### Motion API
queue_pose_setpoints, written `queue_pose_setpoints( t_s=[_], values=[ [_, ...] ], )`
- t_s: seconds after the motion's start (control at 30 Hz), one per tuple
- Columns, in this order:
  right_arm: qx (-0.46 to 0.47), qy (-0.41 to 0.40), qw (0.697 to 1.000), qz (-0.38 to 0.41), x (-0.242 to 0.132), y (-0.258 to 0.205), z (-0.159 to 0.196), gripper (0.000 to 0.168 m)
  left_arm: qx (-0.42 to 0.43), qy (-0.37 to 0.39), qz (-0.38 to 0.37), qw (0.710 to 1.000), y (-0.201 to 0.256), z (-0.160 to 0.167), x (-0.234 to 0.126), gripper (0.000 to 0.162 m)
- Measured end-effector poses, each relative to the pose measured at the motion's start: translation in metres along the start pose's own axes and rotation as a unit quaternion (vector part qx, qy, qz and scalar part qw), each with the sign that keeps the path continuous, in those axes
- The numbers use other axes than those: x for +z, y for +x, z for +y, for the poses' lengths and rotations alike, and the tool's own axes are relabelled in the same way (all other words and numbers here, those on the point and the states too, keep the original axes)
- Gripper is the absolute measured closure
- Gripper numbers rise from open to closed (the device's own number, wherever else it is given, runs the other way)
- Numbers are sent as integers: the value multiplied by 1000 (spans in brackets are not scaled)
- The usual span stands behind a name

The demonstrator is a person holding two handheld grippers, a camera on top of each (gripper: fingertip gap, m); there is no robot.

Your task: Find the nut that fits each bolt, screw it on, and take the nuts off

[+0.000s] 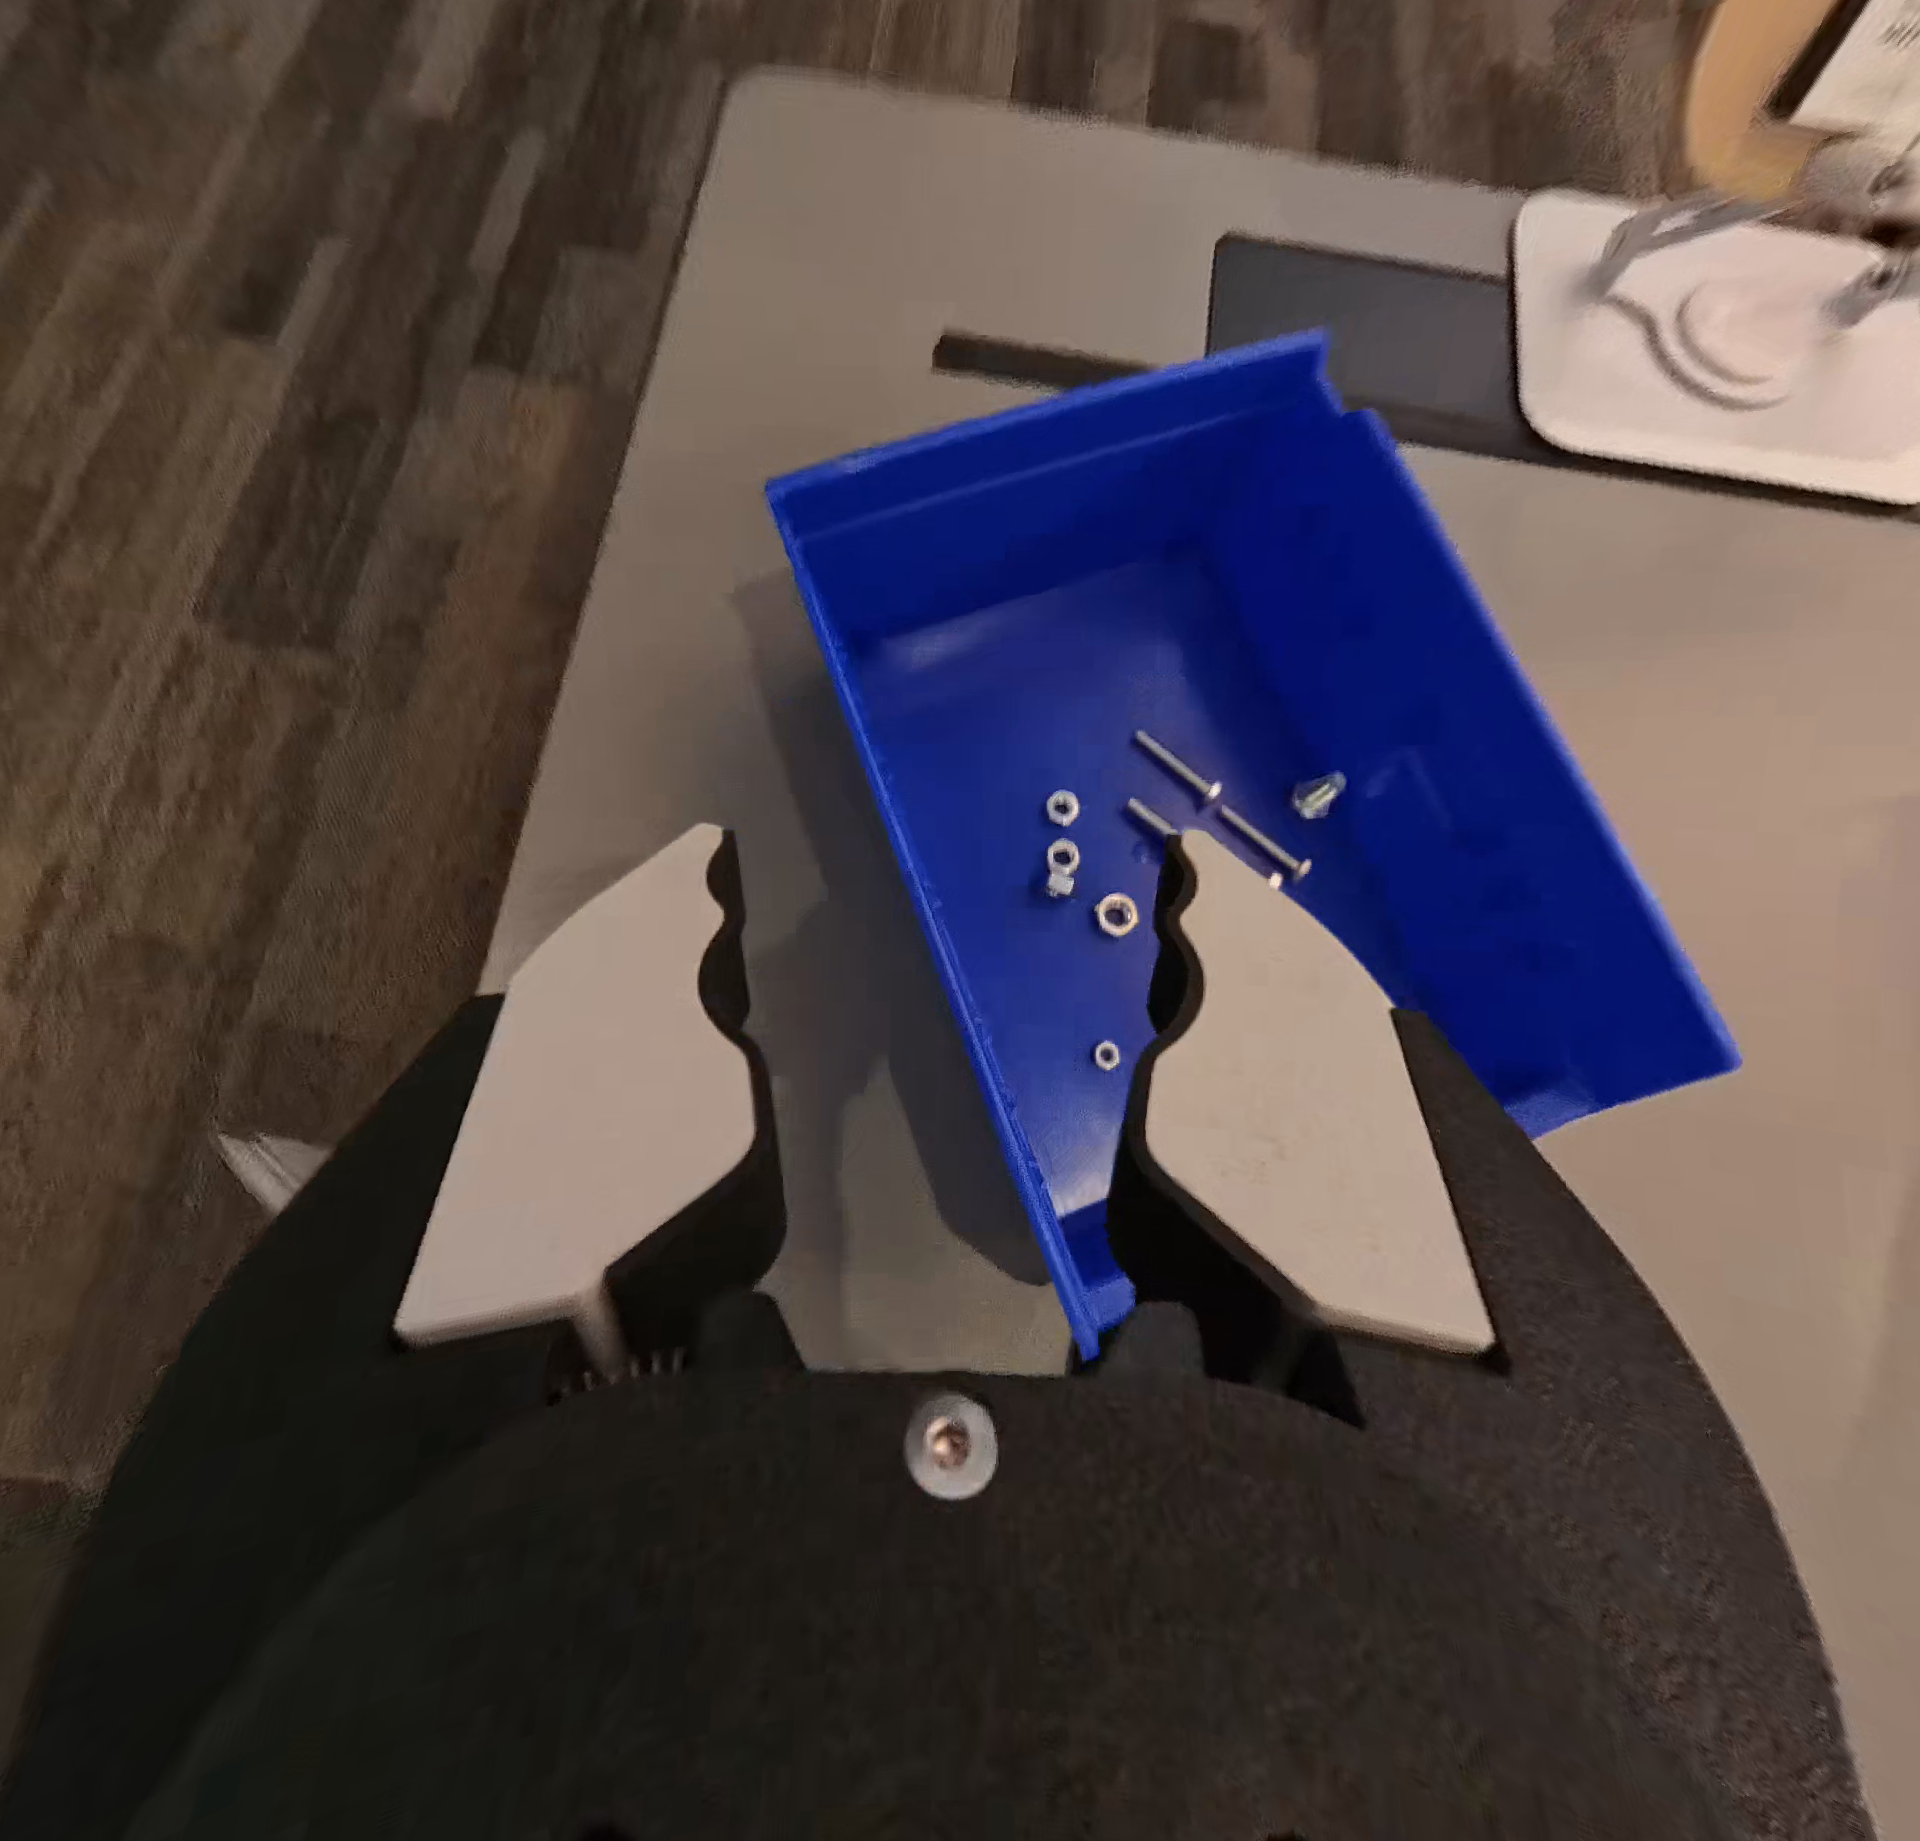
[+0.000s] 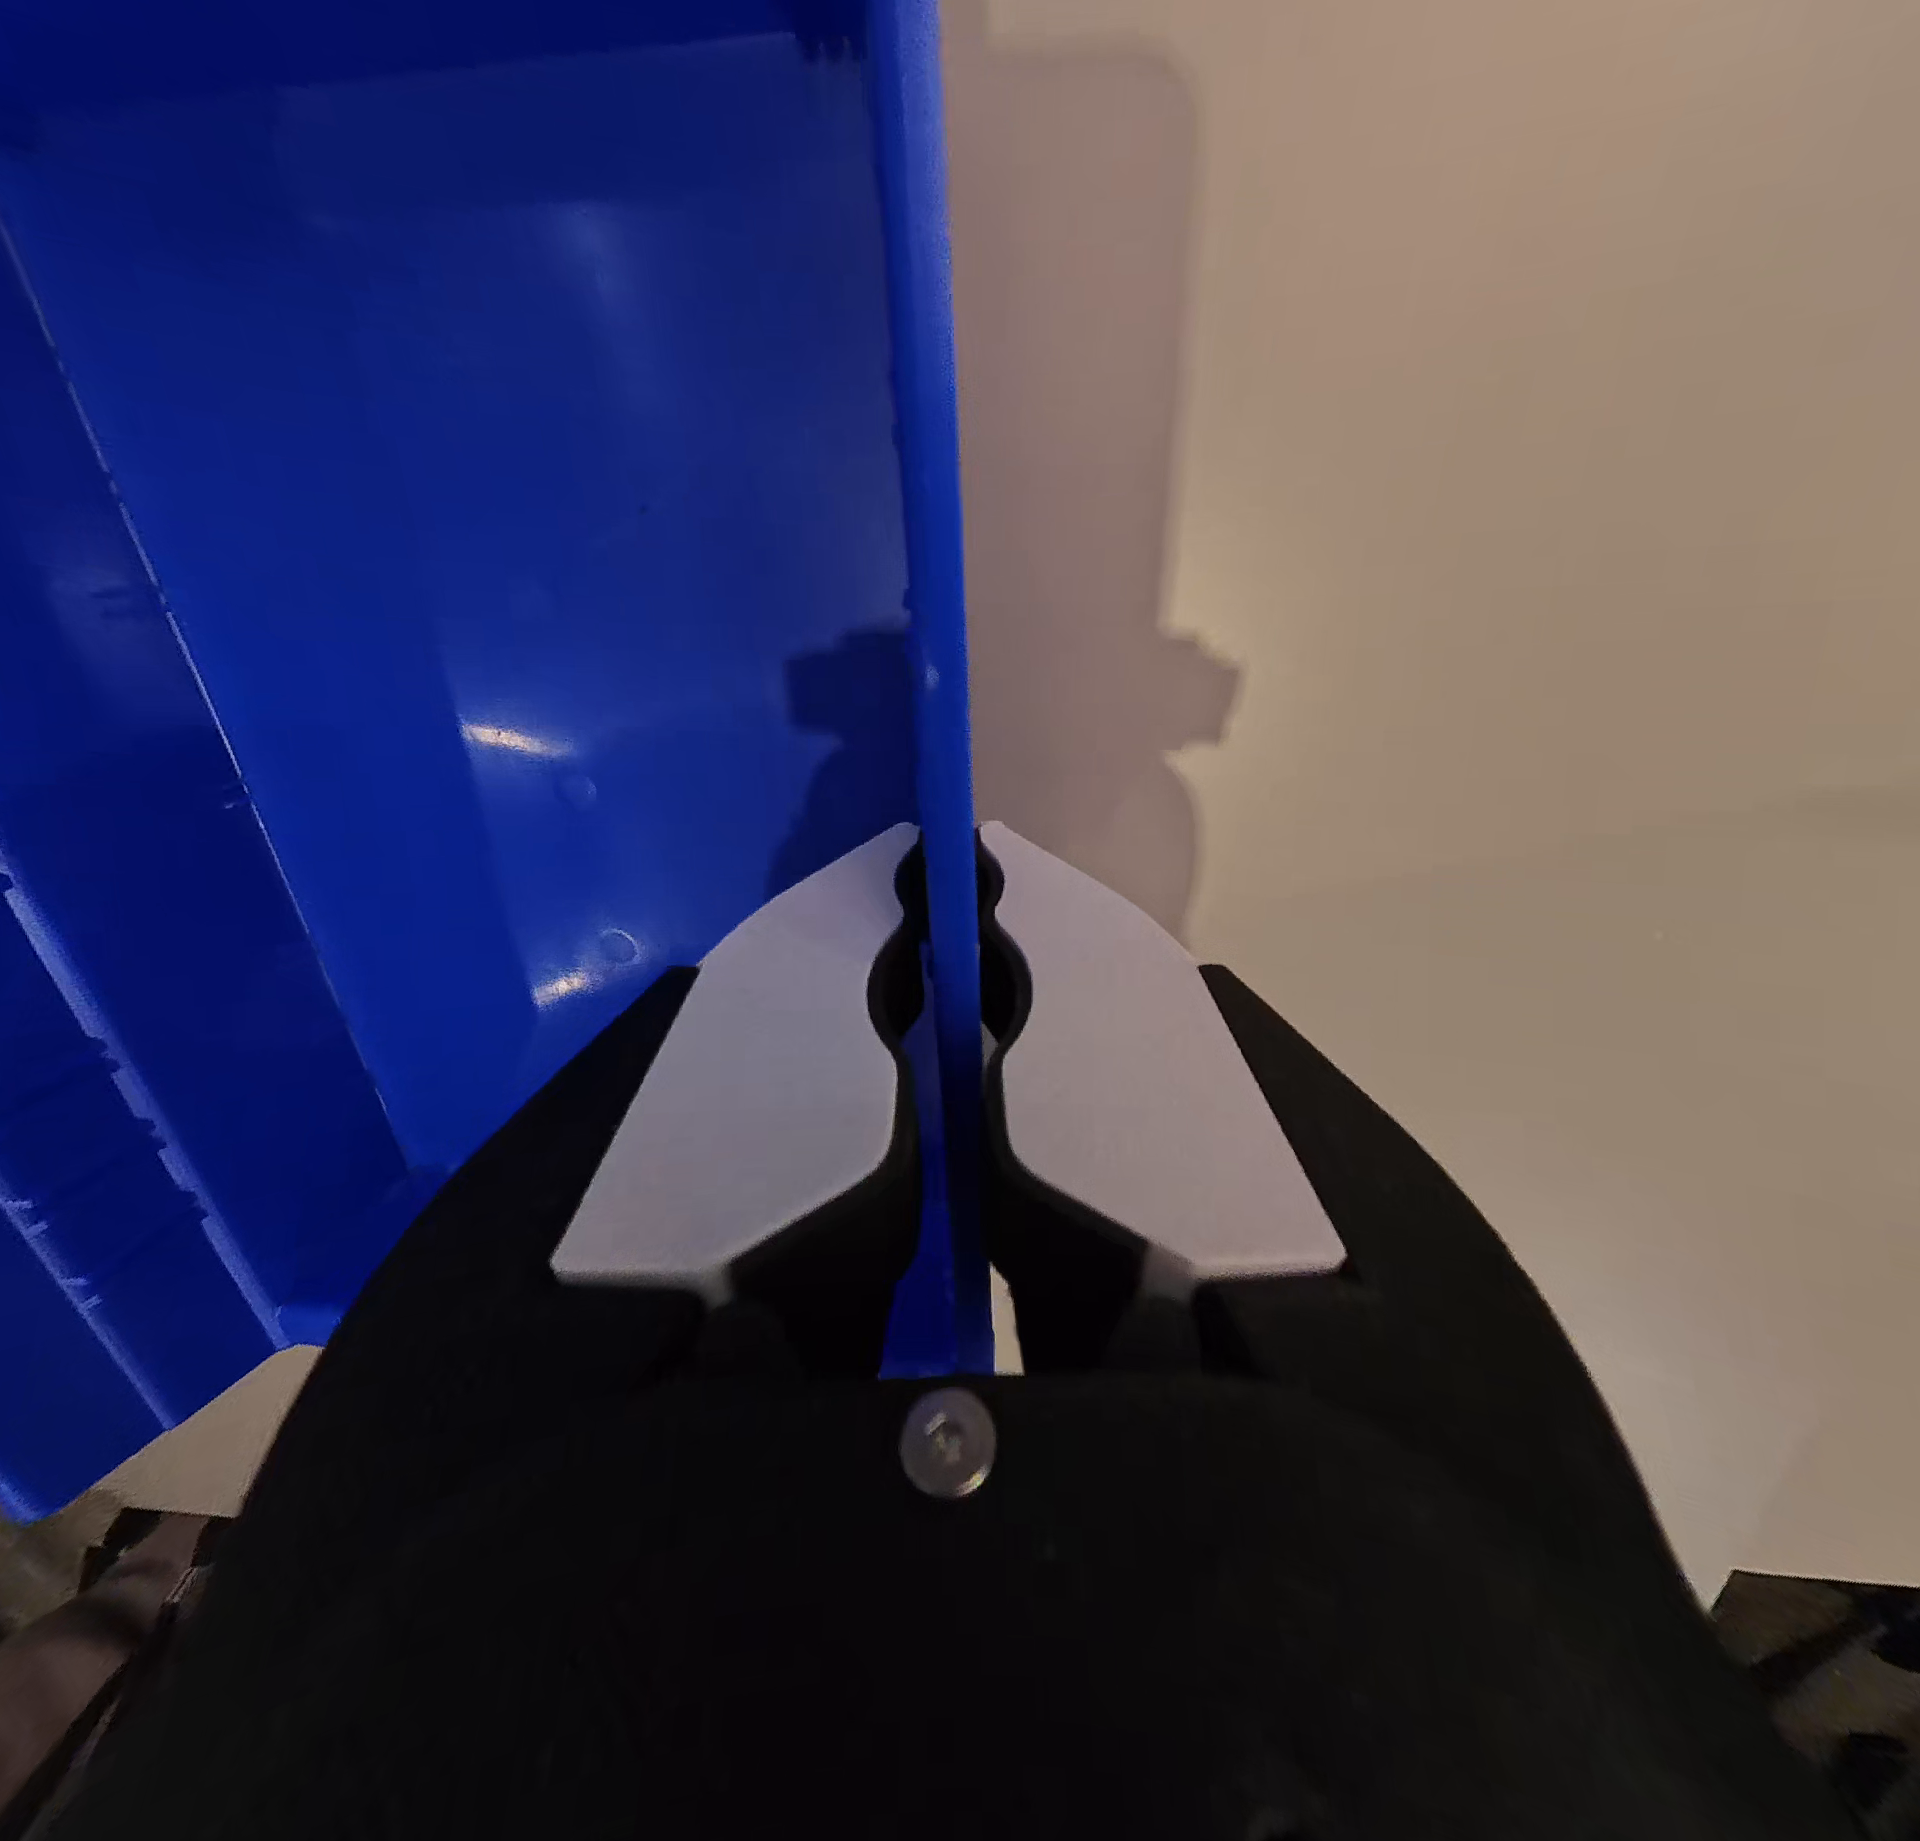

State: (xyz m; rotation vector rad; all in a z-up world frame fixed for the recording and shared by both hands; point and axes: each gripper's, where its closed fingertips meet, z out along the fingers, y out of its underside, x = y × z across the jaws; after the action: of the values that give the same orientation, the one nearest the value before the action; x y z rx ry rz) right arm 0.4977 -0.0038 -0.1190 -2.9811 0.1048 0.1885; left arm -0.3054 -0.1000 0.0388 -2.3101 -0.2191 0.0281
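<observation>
A blue plastic bin [image 1: 1039, 503] sits on the grey table [image 1: 914, 233]. On its floor lie several small silver nuts, such as one [image 1: 1117, 913] near the middle and one [image 1: 1105, 1055] nearer to me. Beside them lie thin long bolts [image 1: 1174, 765] and a short thick bolt [image 1: 1317, 794]. My left gripper [image 1: 945, 835] is open and empty and straddles the bin's left wall, with the right finger over the inside. My right gripper [image 2: 948, 835] is shut on a side wall of the bin [image 2: 468, 441]. The nuts and bolts do not show in the right wrist view.
A dark mat [image 1: 1351, 305] and a white pad [image 1: 1714, 357] with a metal stand lie at the table's far right. A black bar [image 1: 997, 355] lies behind the bin. The table's left edge drops to a wood floor [image 1: 312, 441]. Pale tabletop [image 2: 1455, 544] shows right of the bin. The gap from one gripper's tips to the other's is roughly 80 cm.
</observation>
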Motion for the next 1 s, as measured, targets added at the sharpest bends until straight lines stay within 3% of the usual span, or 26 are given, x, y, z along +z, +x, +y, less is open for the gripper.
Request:
queue_pose_setpoints(
  t_s=[0.1,0.17,0.23,0.33,0.47,0.6,0.67,0.8,0.93,1.0],
  values=[
    [-14,5,1000,14,0,0,0,160,-13,-56,13,998,-6,16,23,85],
    [-39,27,998,39,-2,2,-6,131,-22,-114,26,993,-4,35,36,86],
    [-59,62,995,50,-11,-3,-14,115,-18,-147,11,989,-8,45,48,84],
    [-79,137,985,65,-39,-13,-29,105,-12,-197,12,980,-6,62,65,85],
    [-87,228,967,72,-87,-28,-40,104,4,-279,3,960,-5,90,81,89],
    [-96,314,944,7,-126,-60,-43,105,41,-308,-34,950,-15,99,92,118],
    [-107,343,933,-25,-139,-78,-43,106,55,-310,-12,949,-8,100,97,136],
    [-137,378,913,-70,-152,-110,-48,110,88,-285,-17,954,-11,88,109,141],
    [-169,362,910,-108,-144,-136,-51,111,83,-240,58,965,1,72,126,151],
    [-183,361,908,-108,-140,-142,-54,112,115,-229,55,965,0,66,133,154]
  ],
)
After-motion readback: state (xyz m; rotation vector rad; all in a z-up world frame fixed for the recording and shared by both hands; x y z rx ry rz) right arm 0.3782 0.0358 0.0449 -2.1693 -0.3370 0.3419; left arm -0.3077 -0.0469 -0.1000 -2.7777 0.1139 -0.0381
